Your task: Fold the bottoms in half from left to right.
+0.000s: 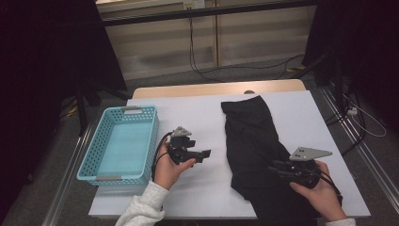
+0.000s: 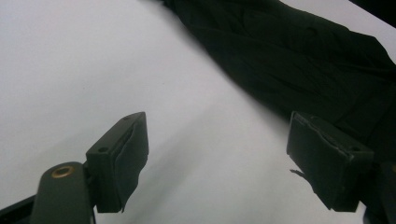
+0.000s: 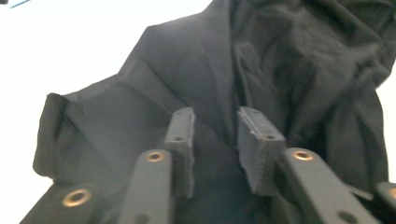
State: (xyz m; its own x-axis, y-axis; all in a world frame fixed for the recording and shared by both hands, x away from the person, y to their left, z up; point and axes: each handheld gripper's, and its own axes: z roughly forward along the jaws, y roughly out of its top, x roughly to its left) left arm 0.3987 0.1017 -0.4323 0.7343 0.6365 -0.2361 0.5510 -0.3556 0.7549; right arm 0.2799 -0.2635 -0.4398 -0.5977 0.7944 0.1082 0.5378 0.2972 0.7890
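Right gripper (image 1: 278, 168) hovering over black cloth (image 1: 254, 141) with jaws slightly parted and gripping nothing, left gripper (image 1: 203, 154) idling wide open above white table (image 1: 197, 113), basket (image 1: 121, 143) sitting beside it

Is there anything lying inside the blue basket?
No, the blue basket shows a bare floor in the high view; the black garment lies beside it.

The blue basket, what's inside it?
Nothing: the blue basket shows just its bare floor. Its near wall hides a thin strip of that floor. The black garment lies outside on the white table cover.
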